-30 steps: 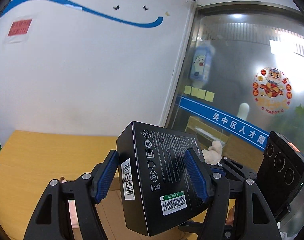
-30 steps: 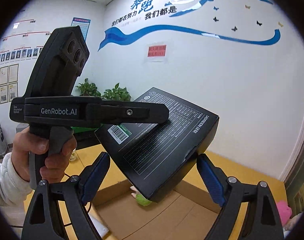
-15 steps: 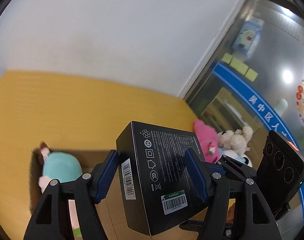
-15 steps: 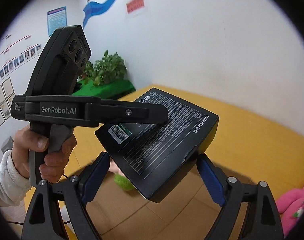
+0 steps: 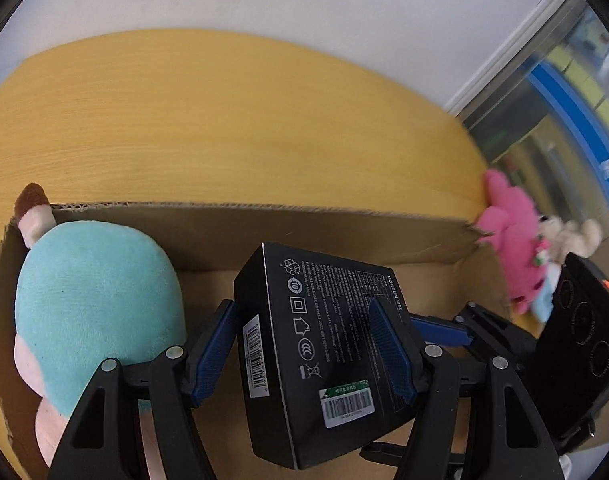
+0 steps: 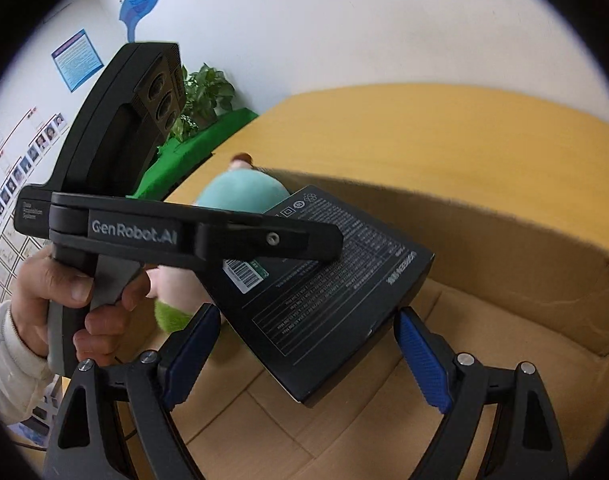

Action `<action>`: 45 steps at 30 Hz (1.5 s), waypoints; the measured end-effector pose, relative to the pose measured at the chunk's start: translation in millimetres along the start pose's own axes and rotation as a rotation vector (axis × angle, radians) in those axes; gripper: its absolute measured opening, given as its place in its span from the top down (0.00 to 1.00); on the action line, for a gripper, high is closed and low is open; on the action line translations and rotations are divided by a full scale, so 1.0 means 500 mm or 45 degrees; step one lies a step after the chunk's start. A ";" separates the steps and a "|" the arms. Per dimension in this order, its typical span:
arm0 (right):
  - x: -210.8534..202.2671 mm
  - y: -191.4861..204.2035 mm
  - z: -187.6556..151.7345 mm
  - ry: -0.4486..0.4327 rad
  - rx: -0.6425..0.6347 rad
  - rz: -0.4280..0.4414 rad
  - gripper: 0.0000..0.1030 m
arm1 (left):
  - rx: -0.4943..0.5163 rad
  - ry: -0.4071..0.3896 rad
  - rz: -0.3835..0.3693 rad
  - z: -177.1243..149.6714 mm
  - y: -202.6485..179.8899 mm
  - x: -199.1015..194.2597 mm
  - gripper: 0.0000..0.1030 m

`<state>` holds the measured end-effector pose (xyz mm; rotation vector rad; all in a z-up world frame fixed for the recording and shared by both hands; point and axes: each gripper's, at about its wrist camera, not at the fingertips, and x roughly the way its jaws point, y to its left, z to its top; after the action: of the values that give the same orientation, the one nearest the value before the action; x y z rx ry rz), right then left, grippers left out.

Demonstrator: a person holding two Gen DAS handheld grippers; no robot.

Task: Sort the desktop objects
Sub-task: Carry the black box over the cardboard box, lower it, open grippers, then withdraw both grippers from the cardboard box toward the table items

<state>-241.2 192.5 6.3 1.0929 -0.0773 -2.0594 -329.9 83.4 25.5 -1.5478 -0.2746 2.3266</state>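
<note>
Two grippers on one black box [image 5: 328, 344]: left gripper [image 5: 304, 354] clamps it across its width, blue pads pressed on both sides, box tilted with its printed face and barcode labels toward the camera. Right gripper [image 6: 304, 354] has its jaws spread wide around the box's lower corner; pads sit just beside the edges, and whether they actually press on it I can't tell. In the right view the box [image 6: 328, 292] juts up and away from the right gripper, with the left gripper [image 6: 320, 240] reaching in from the left, a hand [image 6: 64, 300] in a white sleeve on its grip. Box hangs over an open carton [image 5: 344, 232] directly below and ahead of both grippers, not touching its floor. Teal plush [image 5: 92, 300] lies in the carton left of the left gripper, just beside its left finger. Pink plush [image 5: 512, 248] sits at the carton's far right corner, outside the wall, a beige plush [image 5: 572, 236] against it. Carton stands on the yellow desk [image 5: 224, 120], which extends beyond the grippers to a white wall.
</note>
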 end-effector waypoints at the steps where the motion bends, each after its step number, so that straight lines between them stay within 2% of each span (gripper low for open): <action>1: 0.008 -0.005 -0.004 0.008 0.009 0.002 0.14 | 0.011 0.010 0.035 0.001 -0.006 0.005 0.38; 5: 0.031 -0.009 -0.018 0.041 0.007 -0.034 0.20 | 0.064 0.082 0.152 0.004 -0.031 0.028 0.41; 6: 0.035 -0.009 -0.020 0.048 0.008 -0.054 0.29 | 0.075 0.092 0.161 -0.001 -0.023 0.030 0.41; 7: 0.042 -0.016 -0.021 0.064 0.016 -0.086 0.33 | 0.084 0.094 0.160 -0.003 -0.025 0.030 0.41; 13: 0.050 -0.008 -0.014 0.077 0.027 -0.137 0.33 | 0.053 0.018 0.109 -0.006 -0.014 -0.025 0.41; 17: 0.013 0.008 -0.007 0.061 0.007 -0.208 0.33 | 0.132 -0.134 0.110 -0.034 -0.015 -0.131 0.40; 20: -0.057 0.059 -0.001 0.000 -0.031 -0.312 0.31 | 0.203 -0.295 0.187 -0.076 -0.016 -0.244 0.39; 21: -0.083 0.082 -0.004 -0.017 -0.060 -0.350 0.26 | 0.218 -0.364 0.202 -0.098 -0.019 -0.294 0.37; 22: -0.108 0.110 -0.005 -0.038 -0.097 -0.392 0.22 | 0.224 -0.403 0.207 -0.107 -0.023 -0.320 0.32; 24: -0.172 0.162 -0.014 -0.093 -0.164 -0.443 0.21 | 0.243 -0.516 0.223 -0.148 -0.025 -0.405 0.23; 26: -0.227 0.209 -0.030 -0.156 -0.186 -0.464 0.20 | 0.270 -0.620 0.247 -0.201 -0.030 -0.488 0.09; 28: -0.263 0.241 -0.045 -0.204 -0.167 -0.480 0.19 | 0.276 -0.676 0.269 -0.245 -0.023 -0.544 0.04; 31: -0.330 0.274 -0.094 -0.288 -0.100 -0.488 0.19 | 0.266 -0.713 0.271 -0.302 -0.019 -0.593 0.04; 37: -0.339 0.325 -0.170 -0.343 -0.064 -0.573 0.19 | 0.269 -0.738 0.264 -0.420 -0.011 -0.621 0.03; 41: -0.350 0.353 -0.225 -0.351 -0.056 -0.598 0.19 | 0.269 -0.745 0.292 -0.485 -0.019 -0.587 0.03; 45: -0.343 0.373 -0.275 -0.370 -0.045 -0.625 0.19 | 0.232 -0.719 0.257 -0.539 -0.008 -0.545 0.03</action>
<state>27.0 218.0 108.2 0.8382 0.0919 -2.6395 15.0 -21.7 155.0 -0.8422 -0.0313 2.8203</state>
